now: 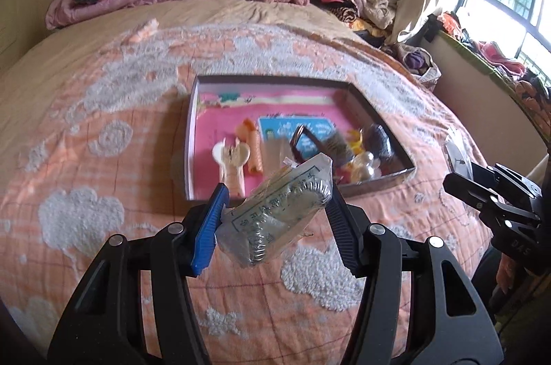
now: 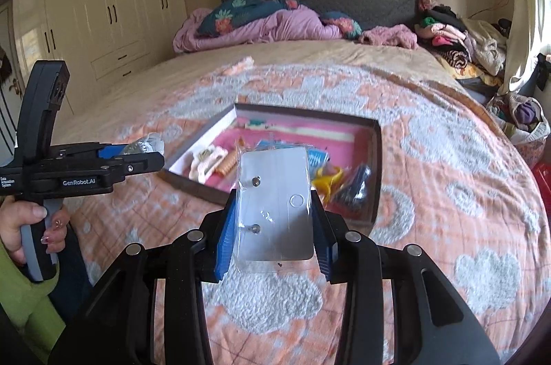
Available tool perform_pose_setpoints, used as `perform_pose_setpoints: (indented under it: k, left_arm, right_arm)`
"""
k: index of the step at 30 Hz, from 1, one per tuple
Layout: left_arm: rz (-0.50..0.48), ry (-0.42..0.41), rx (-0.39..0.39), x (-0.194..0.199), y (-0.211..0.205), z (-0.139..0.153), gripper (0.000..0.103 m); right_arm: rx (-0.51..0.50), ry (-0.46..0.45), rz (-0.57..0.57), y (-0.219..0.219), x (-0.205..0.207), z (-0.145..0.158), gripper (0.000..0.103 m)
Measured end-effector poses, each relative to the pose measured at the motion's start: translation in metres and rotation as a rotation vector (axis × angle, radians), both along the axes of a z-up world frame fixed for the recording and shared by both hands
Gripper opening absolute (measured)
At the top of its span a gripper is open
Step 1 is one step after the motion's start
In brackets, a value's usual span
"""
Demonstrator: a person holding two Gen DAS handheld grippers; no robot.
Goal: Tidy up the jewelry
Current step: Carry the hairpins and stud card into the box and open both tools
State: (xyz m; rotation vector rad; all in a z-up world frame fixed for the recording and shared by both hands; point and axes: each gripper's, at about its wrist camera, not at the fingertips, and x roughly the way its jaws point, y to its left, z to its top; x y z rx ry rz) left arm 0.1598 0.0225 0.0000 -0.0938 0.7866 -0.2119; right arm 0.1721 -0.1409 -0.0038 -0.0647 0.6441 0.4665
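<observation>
My left gripper (image 1: 275, 213) is shut on a clear plastic packet (image 1: 279, 210) with silver jewelry inside, held above the bedspread just in front of the box. It also shows in the right wrist view (image 2: 144, 149). My right gripper (image 2: 275, 210) is shut on a white earring card in a clear sleeve (image 2: 275, 203) with two studs, held in front of the box; it appears at the right in the left wrist view (image 1: 458, 165). The shallow open box (image 1: 375, 105) with a pink lining holds hair clips, a blue card and other trinkets; it also shows in the right wrist view (image 2: 377, 165).
The box lies on an orange and white bedspread (image 1: 113, 158). Pillows and a pink quilt (image 2: 268, 24) lie at the head of the bed. Clothes piles (image 2: 447, 34) sit at the right, wardrobes (image 2: 103, 3) at the left.
</observation>
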Motion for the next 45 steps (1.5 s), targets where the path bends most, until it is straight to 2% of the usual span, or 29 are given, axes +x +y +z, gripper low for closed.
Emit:
perform_pose_setpoints:
  k: [8, 20, 35, 45]
  left_arm:
    - [-0.017, -0.064, -0.008, 0.012, -0.01, 0.031, 0.049]
    - [-0.058, -0.123, -0.01, 0.032, -0.026, 0.058, 0.049]
    - [-0.069, -0.126, -0.01, 0.047, -0.033, 0.056, 0.049]
    - [-0.062, -0.091, 0.021, 0.064, -0.034, 0.034, 0.049]
  right_arm:
    - [0.015, -0.057, -0.012, -0.003, 0.006, 0.022, 0.037]
    - [0.035, -0.119, -0.035, -0.008, 0.019, 0.051, 0.037]
    - [0.053, -0.135, -0.049, -0.009, 0.043, 0.066, 0.038]
    - [0.042, -0.091, -0.068, -0.006, 0.055, 0.049, 0.038]
